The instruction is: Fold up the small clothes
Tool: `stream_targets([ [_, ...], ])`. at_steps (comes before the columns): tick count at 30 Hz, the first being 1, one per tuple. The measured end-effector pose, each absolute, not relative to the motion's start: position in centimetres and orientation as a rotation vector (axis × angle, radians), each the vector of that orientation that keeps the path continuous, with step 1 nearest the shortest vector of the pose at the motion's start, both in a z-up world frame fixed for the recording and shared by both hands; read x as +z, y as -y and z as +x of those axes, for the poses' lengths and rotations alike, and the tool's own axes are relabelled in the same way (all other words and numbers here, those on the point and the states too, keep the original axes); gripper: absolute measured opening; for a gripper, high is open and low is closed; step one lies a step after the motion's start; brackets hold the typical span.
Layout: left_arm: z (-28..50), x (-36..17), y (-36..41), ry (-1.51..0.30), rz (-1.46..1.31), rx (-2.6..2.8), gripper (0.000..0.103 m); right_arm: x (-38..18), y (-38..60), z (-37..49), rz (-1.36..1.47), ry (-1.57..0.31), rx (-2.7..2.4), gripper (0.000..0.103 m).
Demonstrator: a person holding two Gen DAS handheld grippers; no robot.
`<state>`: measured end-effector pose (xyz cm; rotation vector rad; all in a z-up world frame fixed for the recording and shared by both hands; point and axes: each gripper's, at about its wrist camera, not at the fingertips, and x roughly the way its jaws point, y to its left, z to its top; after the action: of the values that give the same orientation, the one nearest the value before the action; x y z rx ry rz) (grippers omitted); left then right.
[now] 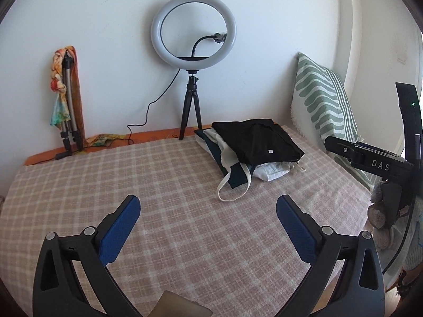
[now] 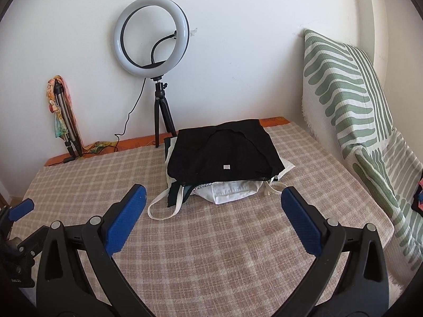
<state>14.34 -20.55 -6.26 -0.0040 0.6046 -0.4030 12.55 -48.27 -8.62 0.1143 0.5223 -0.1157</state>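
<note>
Left wrist: left gripper [image 1: 208, 206] gapes wide over bare checked blanket [image 1: 158, 185], nothing held; the clothes pile [image 1: 253, 150] sits ahead and right. "DAS" shows on the right tool. Right wrist: right gripper [image 2: 213, 198] spread empty, pile [image 2: 224, 158] just ahead; that loose white strap [image 2: 164, 211] may snag and topple it

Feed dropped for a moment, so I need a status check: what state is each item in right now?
Left gripper: open, empty.
Right gripper: open, empty.
Black garment: folded, top of pile.
White garment: under the black one, strap trailing.
Ring light: upright on tripod.
Checked blanket: spread flat.
</note>
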Motion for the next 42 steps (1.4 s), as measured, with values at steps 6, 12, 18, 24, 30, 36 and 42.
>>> stream_targets([
  [6,12.3,-7.5,20.3,-0.63,0.005,-0.387,0.102,-10.7,46.8,9.6,0.105,-0.538,-0.12,0.103],
  [12,10.8,-7.7,20.1,-0.638,0.002,-0.374,0.102,-11.9,46.7,7.3,0.131,-0.541,-0.147,0.103],
  [18,10.0,-7.7,20.4,-0.653,0.007,-0.387,0.102,-12.2,47.0,5.8,0.183,-0.54,-0.15,0.103],
  [24,9.3,-7.0,20.3,-0.62,0.026,-0.363,0.102,-12.2,46.7,5.7,0.18,-0.537,-0.153,0.103],
  [30,9.0,-6.5,20.1,-0.607,0.016,-0.36,0.102,-12.0,46.3,5.8,0.185,-0.533,-0.141,0.103],
  [36,8.8,-6.1,20.0,-0.594,0.015,-0.354,0.102,-11.9,45.8,5.7,0.175,-0.533,-0.133,0.103],
  [42,8.5,-5.9,20.1,-0.583,0.019,-0.34,0.102,-11.9,45.8,5.7,0.18,-0.536,-0.131,0.103],
])
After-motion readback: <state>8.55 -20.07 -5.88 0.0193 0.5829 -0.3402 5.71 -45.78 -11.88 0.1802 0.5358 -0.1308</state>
